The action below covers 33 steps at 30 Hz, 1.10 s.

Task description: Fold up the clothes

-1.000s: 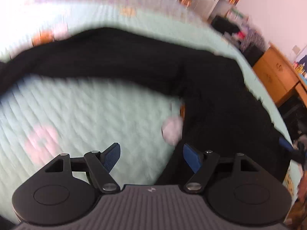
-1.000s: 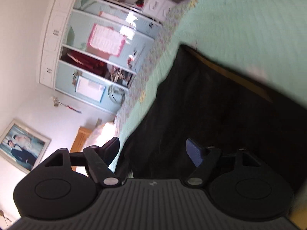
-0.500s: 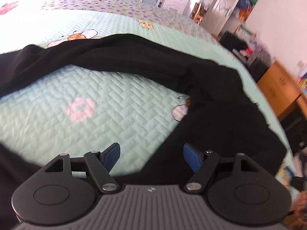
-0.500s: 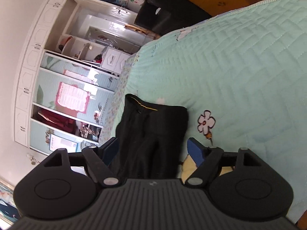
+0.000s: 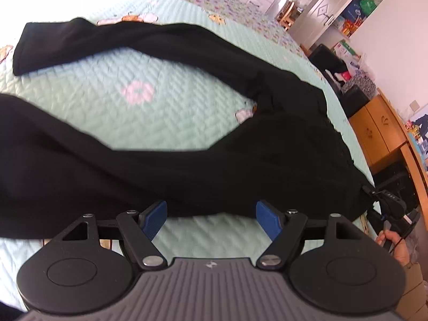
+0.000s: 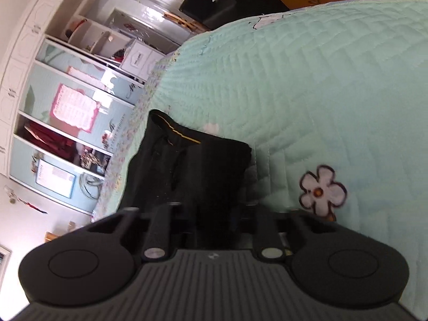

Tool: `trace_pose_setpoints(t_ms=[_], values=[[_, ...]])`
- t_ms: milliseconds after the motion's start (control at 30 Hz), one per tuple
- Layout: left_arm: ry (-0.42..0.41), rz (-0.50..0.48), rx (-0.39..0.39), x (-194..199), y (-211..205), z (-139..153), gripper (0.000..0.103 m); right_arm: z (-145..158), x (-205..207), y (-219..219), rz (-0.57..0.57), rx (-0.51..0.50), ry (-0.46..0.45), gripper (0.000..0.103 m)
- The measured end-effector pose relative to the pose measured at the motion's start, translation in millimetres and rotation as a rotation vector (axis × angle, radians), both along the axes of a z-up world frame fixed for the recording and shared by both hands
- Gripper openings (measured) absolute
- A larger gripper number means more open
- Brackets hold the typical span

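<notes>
Black trousers (image 5: 187, 160) lie spread out on a bed with a soft green quilt (image 5: 160, 123). Their two legs reach away to the left, with a gap of green between them. One leg lies far off near the top of the bed. The other leg lies close, just in front of the left gripper (image 5: 211, 218).

That left gripper has blue pads (image 5: 155, 218) and they stand wide apart. Nothing is between them. Only the quilt shows there, and the near leg is just past their tips.

In the right wrist view, the top end of the trousers (image 6: 192, 165) is bunched up, with a thin yellow line along its edge. The right gripper (image 6: 214, 214) is closing on this black cloth. The cloth sits right between its two fingers, and the picture is a bit blurry there. From the left wrist view, the right gripper shows small at the far right edge, with a hand (image 5: 396, 246) holding it.

A white flower (image 6: 322, 191) is sewn on the quilt beside the right gripper. A pink flower (image 5: 137, 92) sits in the gap between the legs. A wooden cabinet (image 5: 379, 131) stands beside the bed, and a tall white wardrobe (image 6: 67, 101) stands past it.
</notes>
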<state>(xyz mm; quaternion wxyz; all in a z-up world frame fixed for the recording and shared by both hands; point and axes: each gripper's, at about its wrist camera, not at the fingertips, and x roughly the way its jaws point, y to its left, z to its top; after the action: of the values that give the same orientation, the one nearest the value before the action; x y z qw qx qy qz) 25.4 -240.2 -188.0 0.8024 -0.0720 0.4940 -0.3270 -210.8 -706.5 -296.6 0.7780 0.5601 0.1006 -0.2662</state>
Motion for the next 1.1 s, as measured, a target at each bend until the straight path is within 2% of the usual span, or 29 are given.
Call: trace_pose_setpoints(t_ms=[100,167,200,267,333,433,533,600,667,767,867,967,1067,1100], values=[[0.014,-0.004,0.004,-7.5,4.8,-3.2,0.076,3.2,-21.8,10.1,-0.056,-0.029,0.005,0.017],[0.029,0.003,0.003,-10.9,9.5,-6.1,0.076,-8.6,-28.9,8.6,-0.078,0.001,0.027,0.017],[0.037,0.009,0.004,-12.3,12.2,-7.3,0.076,-16.5,-30.8,6.5,-0.082,0.014,0.031,0.013],[0.032,0.018,-0.003,-14.8,19.1,-5.9,0.076,-18.9,-29.2,6.6,-0.068,-0.021,0.046,0.012],[0.009,0.039,-0.017,-15.3,27.9,-1.8,0.076,-11.6,-27.6,8.3,-0.07,-0.042,0.069,0.015],[-0.017,0.103,-0.034,-11.2,44.7,3.4,0.076,-6.5,-39.5,13.7,-0.14,0.002,0.055,0.022],[0.002,0.222,-0.084,0.9,70.8,4.7,0.076,-2.0,-60.8,27.7,-0.162,0.032,0.031,0.028],[0.036,0.319,-0.132,10.5,90.6,3.2,0.076,-1.5,-74.4,40.8,-0.148,0.057,-0.007,0.04],[0.111,0.431,-0.194,25.0,112.2,-2.1,0.076,-1.0,-88.3,54.3,-0.125,0.07,-0.037,0.051],[0.178,0.591,-0.271,46.5,141.6,-2.0,0.076,2.8,-98.7,74.9,-0.1,0.091,-0.062,0.055],[0.171,0.656,-0.205,70.7,147.8,9.4,0.08,13.5,-95.5,88.2,-0.065,0.081,-0.07,0.059],[0.159,0.646,-0.142,97.5,135.3,18.0,0.08,25.9,-79.4,93.1,-0.017,0.061,-0.069,0.064],[0.168,0.661,0.005,125.4,112.1,17.4,0.08,36.2,-62.8,98.5,0.015,0.049,-0.079,0.065],[0.184,0.655,0.028,133.7,104.9,13.8,0.08,38.9,-58.5,100.5,0.028,0.042,-0.081,0.065]])
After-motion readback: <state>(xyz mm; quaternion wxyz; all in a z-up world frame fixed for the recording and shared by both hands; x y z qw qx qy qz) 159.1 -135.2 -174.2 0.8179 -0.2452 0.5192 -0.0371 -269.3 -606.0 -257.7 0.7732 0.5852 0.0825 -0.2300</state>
